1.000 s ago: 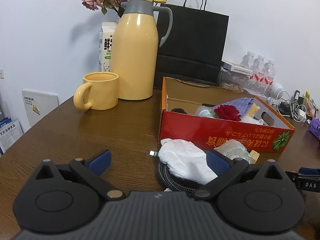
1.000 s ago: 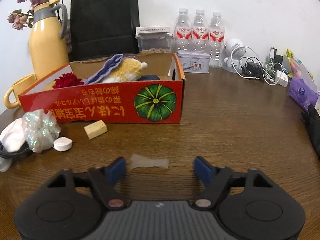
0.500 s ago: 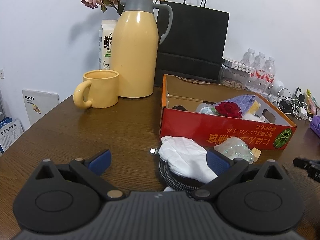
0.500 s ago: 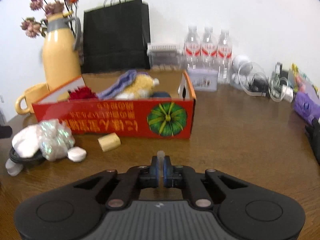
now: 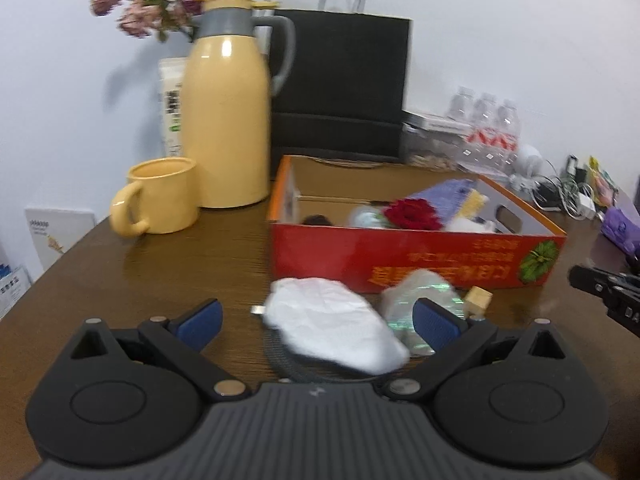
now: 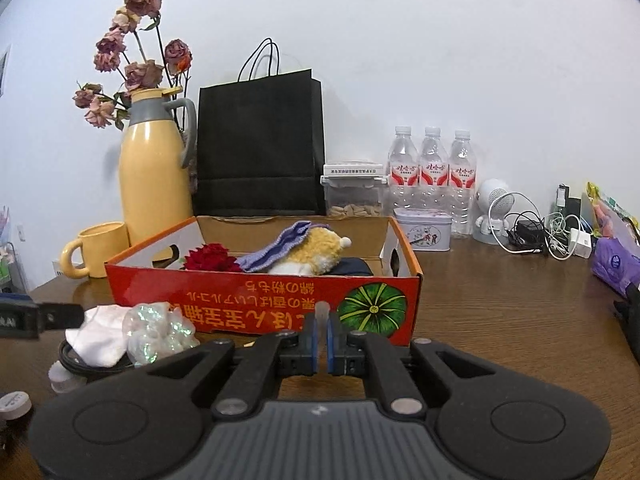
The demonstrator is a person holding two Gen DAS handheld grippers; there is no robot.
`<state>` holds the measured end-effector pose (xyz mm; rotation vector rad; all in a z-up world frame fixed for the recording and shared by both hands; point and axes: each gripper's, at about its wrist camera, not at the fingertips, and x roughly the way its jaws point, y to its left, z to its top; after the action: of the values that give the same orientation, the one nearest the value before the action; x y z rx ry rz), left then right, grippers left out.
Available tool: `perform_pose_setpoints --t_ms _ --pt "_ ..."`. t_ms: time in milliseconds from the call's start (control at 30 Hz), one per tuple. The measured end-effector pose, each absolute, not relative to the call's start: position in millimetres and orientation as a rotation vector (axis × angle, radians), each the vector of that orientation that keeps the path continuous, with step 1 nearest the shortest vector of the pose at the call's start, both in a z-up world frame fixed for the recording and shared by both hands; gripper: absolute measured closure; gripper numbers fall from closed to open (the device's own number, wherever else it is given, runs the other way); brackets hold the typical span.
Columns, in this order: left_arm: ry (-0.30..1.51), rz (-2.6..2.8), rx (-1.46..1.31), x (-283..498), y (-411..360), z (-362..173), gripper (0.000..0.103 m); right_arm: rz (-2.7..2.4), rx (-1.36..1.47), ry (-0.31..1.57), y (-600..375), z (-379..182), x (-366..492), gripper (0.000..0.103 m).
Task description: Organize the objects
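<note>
White wall and a dark wooden bench (image 5: 192,280) fill the left wrist view, where the left gripper (image 5: 316,316) stands wide open and empty, its blue pads either side of a crumpled white cloth (image 5: 332,320) lying on a coiled black cable (image 5: 288,364) just before the red cardboard box (image 5: 416,256); a shiny iridescent ball (image 5: 420,292) and a small wooden block (image 5: 480,300) lie beside it, untouched. Compared with a second ago this view has slid sideways and blurred a little, and the right gripper (image 5: 600,288) now pokes in at the right edge. In the right wrist view the change is plainer: the right gripper (image 6: 320,326), open a second ago around a thin translucent strip (image 6: 321,312) lying flat on the bench, has closed on it and raised it off the wood, so the strip now stands pinched between the blue pads, in front of the box wall. One loose item is picked up, and dropping it among the plush toy (image 6: 316,252) and red rose (image 6: 208,258) looks the likely next step.
</note>
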<state>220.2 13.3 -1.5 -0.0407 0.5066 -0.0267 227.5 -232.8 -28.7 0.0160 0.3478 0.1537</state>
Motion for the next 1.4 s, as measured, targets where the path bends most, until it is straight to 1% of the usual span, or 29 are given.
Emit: perform_pose_setpoints --t_ms 167,300,500,567,600,633,667,700,733,1000,1167,1400 --pt "0.523 -0.068 -0.022 236 -18 3 0.0 0.156 0.037 0.335 -237 -27 224 0.099" --pt "0.576 -0.059 -0.019 257 -39 -3 0.0 0.163 0.047 0.321 -240 -25 220 0.099" --pt "0.601 -0.023 -0.037 272 -49 -15 0.001 0.175 0.06 0.305 -242 -21 215 0.099" --pt "0.606 -0.037 -0.048 273 -49 -18 0.012 0.18 0.059 0.301 -241 -20 214 0.099" --pt "0.619 -0.041 -0.052 275 -49 -20 0.024 0.182 0.057 0.3 -241 -20 213 0.099" --pt "0.632 -0.044 -0.058 276 -49 -22 0.04 0.183 0.056 0.299 -240 -20 213 0.099" --pt "0.641 -0.05 -0.066 277 -48 -24 0.049 0.185 0.055 0.297 -239 -20 212 0.099" --pt "0.648 -0.056 -0.074 277 -48 -25 0.061 0.186 0.054 0.296 -239 -19 212 0.099" --pt "0.641 -0.061 -0.087 276 -47 -25 0.062 0.187 0.054 0.295 -238 -19 211 0.099" --pt "0.537 -0.039 -0.138 257 -37 -10 0.064 0.186 0.053 0.299 -237 -20 211 0.099" --pt "0.477 -0.044 -0.133 248 -38 11 0.064 0.187 0.058 0.296 -238 -19 212 0.099" --pt "0.412 -0.051 -0.156 258 -34 47 0.063 0.216 0.039 0.273 -233 6 225 0.099"
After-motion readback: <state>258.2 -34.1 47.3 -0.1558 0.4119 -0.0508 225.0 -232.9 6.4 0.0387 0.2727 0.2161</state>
